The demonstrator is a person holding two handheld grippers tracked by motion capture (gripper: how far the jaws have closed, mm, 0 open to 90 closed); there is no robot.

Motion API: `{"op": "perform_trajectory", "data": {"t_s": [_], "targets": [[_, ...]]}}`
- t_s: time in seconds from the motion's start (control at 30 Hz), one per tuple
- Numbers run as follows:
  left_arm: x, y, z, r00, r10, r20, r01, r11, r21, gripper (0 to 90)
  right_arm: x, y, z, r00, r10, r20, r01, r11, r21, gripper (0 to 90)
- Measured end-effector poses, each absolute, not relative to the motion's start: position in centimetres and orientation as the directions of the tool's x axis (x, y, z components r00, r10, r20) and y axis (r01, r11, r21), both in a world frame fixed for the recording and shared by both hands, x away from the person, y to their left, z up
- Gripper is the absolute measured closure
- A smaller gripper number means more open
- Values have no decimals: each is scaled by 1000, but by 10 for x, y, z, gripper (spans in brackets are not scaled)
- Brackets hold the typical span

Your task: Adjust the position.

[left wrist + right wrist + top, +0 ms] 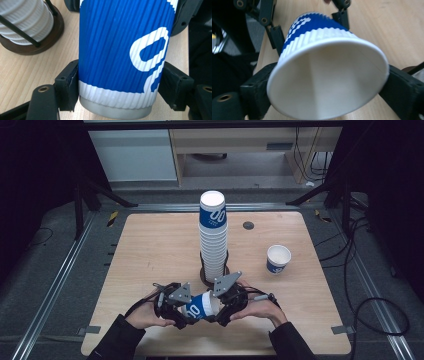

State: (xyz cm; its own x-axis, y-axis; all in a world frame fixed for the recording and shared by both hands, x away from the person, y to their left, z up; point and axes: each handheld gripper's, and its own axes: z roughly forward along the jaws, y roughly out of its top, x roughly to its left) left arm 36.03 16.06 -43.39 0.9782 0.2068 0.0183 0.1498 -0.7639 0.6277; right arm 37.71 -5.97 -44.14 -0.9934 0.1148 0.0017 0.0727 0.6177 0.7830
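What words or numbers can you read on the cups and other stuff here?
"00": big white marks on the top cup of the tall white-and-blue paper cup stack; the small print under them is too small to read.
Blue ribbed paper cup held on its side: part of one white looping mark, cut off, not readable as a letter.
Single white-and-blue paper cup standing on the right: a white mark, too small to read.

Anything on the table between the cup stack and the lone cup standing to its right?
No. In the high view only bare wooden table lies between the cup stack and the lone cup.
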Motion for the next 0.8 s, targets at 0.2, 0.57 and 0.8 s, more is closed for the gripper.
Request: {"op": "perform_trajectory", "data": {"t_s": [0.2, 0.57, 0.8], "targets": [[367, 177, -425, 965, 263, 4, 190, -711, 677, 264, 382, -73, -429, -985, 169, 25, 113, 532, 839, 72], [369, 182, -418, 948, 316, -37, 216, -551, 806, 264, 388, -92, -416, -969, 230, 92, 180, 396, 900, 73], [364, 173, -419, 955, 296, -34, 195, -536, 822, 264, 388, -86, -419, -971, 193, 144, 209, 375, 903, 80]]}}
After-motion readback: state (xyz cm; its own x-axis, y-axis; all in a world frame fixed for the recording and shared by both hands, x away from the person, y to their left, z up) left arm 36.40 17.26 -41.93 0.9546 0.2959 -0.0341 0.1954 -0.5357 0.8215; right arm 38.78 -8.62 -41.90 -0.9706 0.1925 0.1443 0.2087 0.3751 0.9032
